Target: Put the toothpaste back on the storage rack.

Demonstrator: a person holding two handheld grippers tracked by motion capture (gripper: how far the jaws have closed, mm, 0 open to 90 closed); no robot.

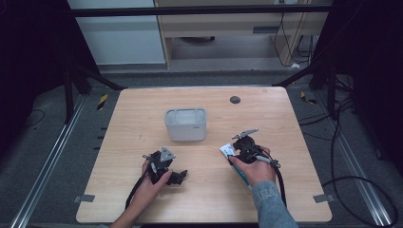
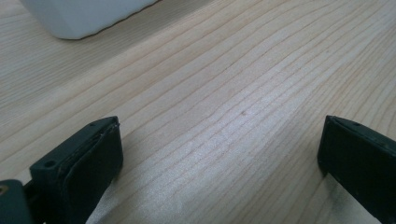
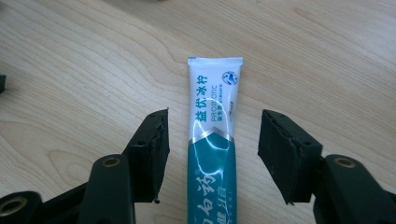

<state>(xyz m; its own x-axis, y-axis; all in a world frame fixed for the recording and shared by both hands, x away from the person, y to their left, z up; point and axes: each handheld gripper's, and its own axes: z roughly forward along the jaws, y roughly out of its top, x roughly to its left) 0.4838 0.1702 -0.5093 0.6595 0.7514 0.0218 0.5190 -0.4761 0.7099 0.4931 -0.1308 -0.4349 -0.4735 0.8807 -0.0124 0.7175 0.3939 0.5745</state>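
White-and-teal toothpaste tube (image 3: pixel 212 140) flat on table (image 3: pixel 84 70), right gripper (image 3: pixel 212 154) half-open astride it, pads clear

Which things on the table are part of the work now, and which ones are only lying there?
Part of the work:
- toothpaste tube, flat on the table between the open fingers of the right gripper, not yet gripped

Only lying there:
- white container, mid-table
- small dark disc, near the far edge
- left gripper, open over bare wood

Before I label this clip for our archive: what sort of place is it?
Probably a lab or workshop recording station: a bare wooden table fenced by a dark metal frame, loose cables on the grey floor, and office furniture behind.
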